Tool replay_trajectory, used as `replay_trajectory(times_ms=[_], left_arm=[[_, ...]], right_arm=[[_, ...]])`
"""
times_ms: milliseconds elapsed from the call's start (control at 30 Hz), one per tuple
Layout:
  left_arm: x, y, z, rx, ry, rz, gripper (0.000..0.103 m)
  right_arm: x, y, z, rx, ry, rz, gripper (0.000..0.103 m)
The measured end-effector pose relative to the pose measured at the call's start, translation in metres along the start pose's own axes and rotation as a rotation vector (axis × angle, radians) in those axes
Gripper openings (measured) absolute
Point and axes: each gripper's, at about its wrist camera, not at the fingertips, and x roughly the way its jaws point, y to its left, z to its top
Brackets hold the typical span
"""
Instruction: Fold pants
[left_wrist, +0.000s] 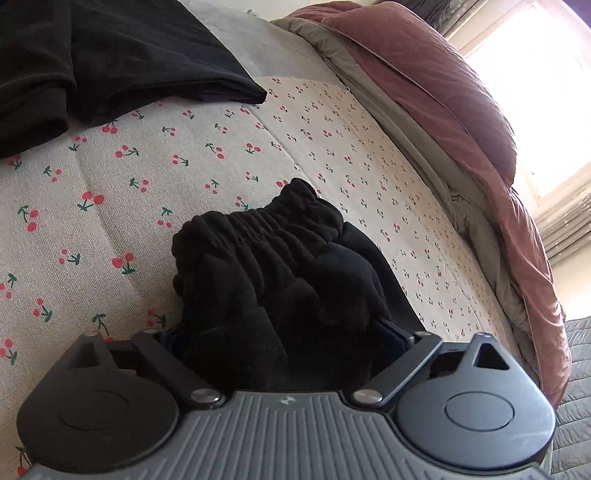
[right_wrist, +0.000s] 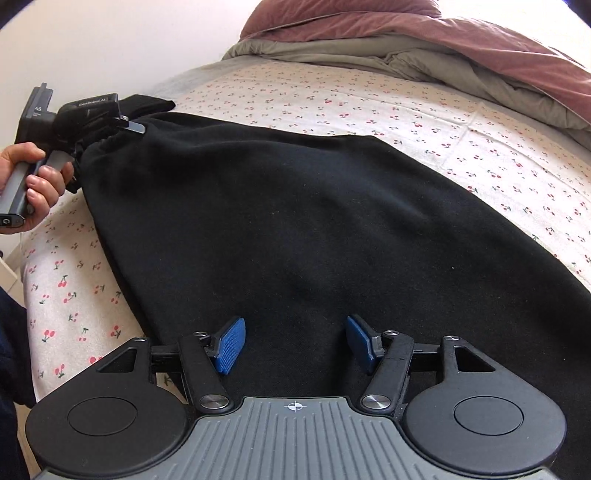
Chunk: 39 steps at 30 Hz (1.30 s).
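Observation:
Black pants (right_wrist: 277, 221) lie spread across the cherry-print bed sheet (right_wrist: 332, 96). Their gathered elastic end (left_wrist: 258, 221) bunches up between the fingers of my left gripper (left_wrist: 280, 332), filling the gap and hiding most of the blue pads. The right wrist view shows that left gripper (right_wrist: 122, 129) at the far left end of the pants, held by a person's hand (right_wrist: 40, 177), with one finger over the cloth. My right gripper (right_wrist: 295, 343) hovers at the wide near end of the pants. Its blue pads (right_wrist: 231, 345) stand apart with only flat cloth below them.
A second black garment (left_wrist: 92, 55) lies at the far left of the sheet (left_wrist: 147, 166). A maroon and grey-green duvet (left_wrist: 424, 92) is heaped along the far side, also in the right wrist view as duvet (right_wrist: 406, 44). The bed's edge drops off at the left (right_wrist: 26, 266).

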Motion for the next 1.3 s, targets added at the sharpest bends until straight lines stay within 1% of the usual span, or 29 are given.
replay_trajectory(times_ms=[33, 67, 133, 167, 200, 267, 300, 333, 467, 567, 600, 633, 667, 700, 733, 767, 800, 867, 900, 967, 1000, 1033, 1067, 1133, 1167, 1200, 1233, 1267, 1300], left_arm=[[-0.001, 0.0, -0.001, -0.002, -0.006, -0.007, 0.059], [-0.004, 0.001, -0.001, -0.018, -0.021, -0.023, 0.05], [-0.02, -0.002, -0.003, -0.015, -0.087, -0.033, 0.043], [-0.032, -0.006, -0.006, 0.006, -0.139, -0.031, 0.041], [-0.045, -0.01, -0.008, 0.028, -0.192, -0.045, 0.041], [-0.062, -0.017, -0.012, 0.073, -0.268, -0.066, 0.041], [-0.065, -0.021, -0.012, 0.106, -0.287, -0.057, 0.041], [-0.065, -0.023, -0.012, 0.119, -0.297, -0.041, 0.041], [-0.062, -0.014, -0.006, 0.063, -0.307, 0.002, 0.039], [-0.067, -0.013, 0.0, 0.085, -0.346, 0.03, 0.04], [-0.063, -0.012, 0.001, 0.093, -0.34, 0.049, 0.04], [-0.054, -0.012, 0.002, 0.114, -0.3, 0.076, 0.041], [-0.039, -0.012, 0.002, 0.156, -0.224, 0.132, 0.045], [-0.027, -0.009, 0.001, 0.163, -0.169, 0.197, 0.049], [-0.016, 0.0, -0.001, 0.122, -0.122, 0.245, 0.058], [-0.012, 0.014, 0.0, 0.04, -0.108, 0.216, 0.06], [-0.016, 0.018, 0.004, 0.011, -0.106, 0.195, 0.06], [-0.026, 0.018, 0.013, 0.003, -0.102, 0.177, 0.066], [-0.033, 0.018, 0.017, -0.014, -0.113, 0.173, 0.067], [-0.045, 0.026, 0.025, -0.085, -0.118, 0.145, 0.071], [-0.053, 0.032, 0.028, -0.144, -0.135, 0.106, 0.071], [-0.058, 0.036, 0.03, -0.169, -0.157, 0.098, 0.072], [-0.065, 0.036, 0.032, -0.178, -0.193, 0.116, 0.072], [-0.07, 0.032, 0.034, -0.149, -0.227, 0.145, 0.072], [-0.071, 0.027, 0.034, -0.129, -0.232, 0.143, 0.072], [-0.07, 0.019, 0.032, -0.097, -0.226, 0.125, 0.072], [-0.07, 0.008, 0.029, -0.054, -0.233, 0.124, 0.072], [-0.071, -0.005, 0.025, 0.01, -0.253, 0.138, 0.074], [-0.072, -0.025, 0.017, 0.111, -0.283, 0.165, 0.075]], right_arm=[[0.0, 0.0, -0.001, 0.001, 0.0, 0.002, 0.061], [0.001, -0.001, -0.002, 0.002, 0.0, 0.004, 0.061], [-0.001, -0.001, -0.005, 0.006, -0.002, 0.005, 0.061], [-0.001, -0.002, -0.004, 0.009, -0.001, 0.006, 0.061], [0.0, -0.003, -0.004, 0.011, 0.0, 0.004, 0.061], [0.001, -0.003, -0.003, 0.01, 0.001, -0.003, 0.061], [0.001, -0.001, -0.004, 0.008, -0.001, -0.005, 0.061], [0.002, 0.0, -0.005, 0.005, -0.002, -0.007, 0.061], [0.0, 0.003, -0.005, 0.006, -0.005, -0.009, 0.061], [-0.004, 0.001, -0.005, 0.013, -0.003, -0.032, 0.061], [-0.004, -0.001, -0.006, 0.01, -0.002, -0.047, 0.061], [-0.004, -0.003, -0.007, 0.013, -0.001, -0.05, 0.061], [-0.003, -0.006, -0.008, 0.024, 0.0, -0.042, 0.061], [-0.002, -0.008, -0.008, 0.031, 0.001, -0.039, 0.061], [-0.002, -0.009, -0.009, 0.033, 0.001, -0.04, 0.061], [-0.002, -0.008, -0.009, 0.03, 0.002, -0.04, 0.061], [-0.002, -0.008, -0.009, 0.027, 0.003, -0.042, 0.061], [-0.003, -0.007, -0.009, 0.026, 0.004, -0.045, 0.061], [-0.003, -0.007, -0.009, 0.025, 0.003, -0.046, 0.061], [-0.005, -0.008, -0.009, 0.026, 0.002, -0.043, 0.061], [-0.006, -0.009, -0.008, 0.031, 0.002, -0.041, 0.061], [-0.007, -0.01, -0.008, 0.037, 0.002, -0.041, 0.061], [-0.009, -0.012, -0.007, 0.052, 0.002, -0.038, 0.061], [-0.014, -0.02, -0.007, 0.089, -0.001, -0.028, 0.061], [-0.018, -0.024, -0.008, 0.111, -0.01, -0.027, 0.061], [-0.023, -0.028, -0.008, 0.127, -0.019, -0.029, 0.061], [-0.026, -0.032, -0.009, 0.14, -0.028, -0.029, 0.061], [-0.029, -0.035, -0.01, 0.15, -0.032, -0.028, 0.061], [-0.03, -0.039, -0.011, 0.162, -0.032, -0.026, 0.061]])
